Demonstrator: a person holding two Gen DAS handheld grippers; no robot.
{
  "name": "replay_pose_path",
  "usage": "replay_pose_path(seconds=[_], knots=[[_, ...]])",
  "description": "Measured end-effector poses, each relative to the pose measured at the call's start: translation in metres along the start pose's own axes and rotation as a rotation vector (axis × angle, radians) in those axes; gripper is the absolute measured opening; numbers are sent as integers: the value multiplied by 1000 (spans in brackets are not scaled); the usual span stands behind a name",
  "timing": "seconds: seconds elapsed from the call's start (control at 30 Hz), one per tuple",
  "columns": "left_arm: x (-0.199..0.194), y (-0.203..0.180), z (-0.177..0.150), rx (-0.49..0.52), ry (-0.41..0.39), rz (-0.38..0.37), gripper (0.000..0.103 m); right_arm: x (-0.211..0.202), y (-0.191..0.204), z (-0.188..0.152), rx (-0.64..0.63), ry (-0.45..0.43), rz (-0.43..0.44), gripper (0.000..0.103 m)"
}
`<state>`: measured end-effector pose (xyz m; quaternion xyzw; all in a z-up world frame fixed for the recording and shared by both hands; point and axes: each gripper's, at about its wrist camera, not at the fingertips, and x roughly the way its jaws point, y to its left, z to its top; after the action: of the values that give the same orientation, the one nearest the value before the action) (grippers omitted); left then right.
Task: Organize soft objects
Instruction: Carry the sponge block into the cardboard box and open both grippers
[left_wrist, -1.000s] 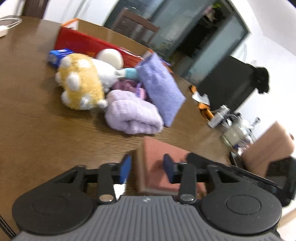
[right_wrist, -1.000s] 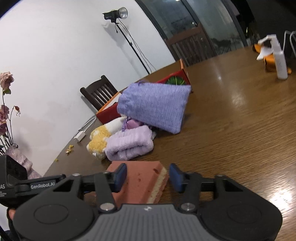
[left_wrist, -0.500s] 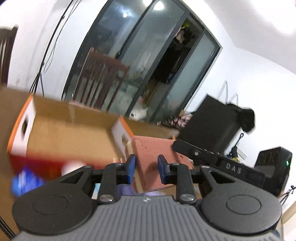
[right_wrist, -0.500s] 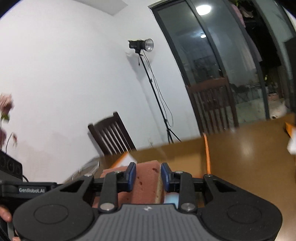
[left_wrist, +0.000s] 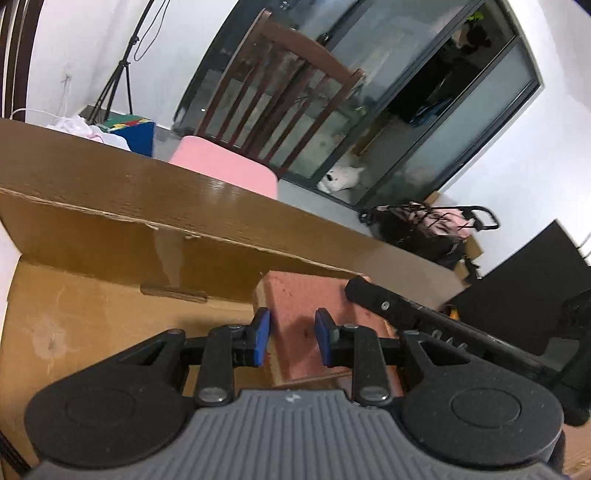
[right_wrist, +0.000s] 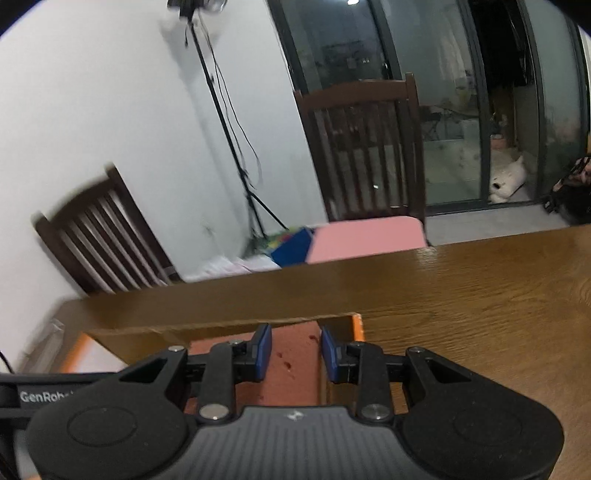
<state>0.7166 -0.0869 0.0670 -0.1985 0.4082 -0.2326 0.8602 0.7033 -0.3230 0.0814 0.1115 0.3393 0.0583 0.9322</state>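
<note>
You hold the sponge (left_wrist: 295, 314) clamped between both your left hand-held gripper (left_wrist: 291, 336) and right hand-held gripper (right_wrist: 296, 353), with the cardboard box (left_wrist: 110, 236) just ahead.

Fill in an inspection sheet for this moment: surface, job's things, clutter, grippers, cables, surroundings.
Surface: glossy brown wooden table.
Job's things: reddish-pink rectangular sponge over the open brown cardboard box with orange edge.
Clutter: nothing seen on the table in these views.
Grippers: left gripper and right gripper both shut on the sponge, blue-padded fingers pressing its sides.
Cables: black cord hanging along the light stand.
Surroundings: dark wooden chair with pink cushion, glass sliding doors, white wall.
</note>
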Motion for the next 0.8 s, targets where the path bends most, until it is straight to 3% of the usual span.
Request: replay_pose_path(seconds=[0.07, 0.2, 0.33, 0.43, 0.6, 0.8], knots=[[3, 7, -1, -28, -20, 12, 42, 10, 10, -6, -64, 9, -37, 30], [7, 26, -6, -79, -21, -13, 55, 16, 21, -17, -115, 12, -83, 38], [14, 43, -3, -165, 9, -61, 65, 15, 16, -14, -88, -27, -63, 50], [8, 45, -2, -164, -34, -35, 72, 13, 11, -13, -77, -22, -43, 54], [-51, 29, 3, -66, -177, -4, 76, -8, 9, -15, -96, -85, -37, 63], [-161, -2, -13, 112, -323, 61, 84, -101, 21, -17, -168, -217, -6, 84]])
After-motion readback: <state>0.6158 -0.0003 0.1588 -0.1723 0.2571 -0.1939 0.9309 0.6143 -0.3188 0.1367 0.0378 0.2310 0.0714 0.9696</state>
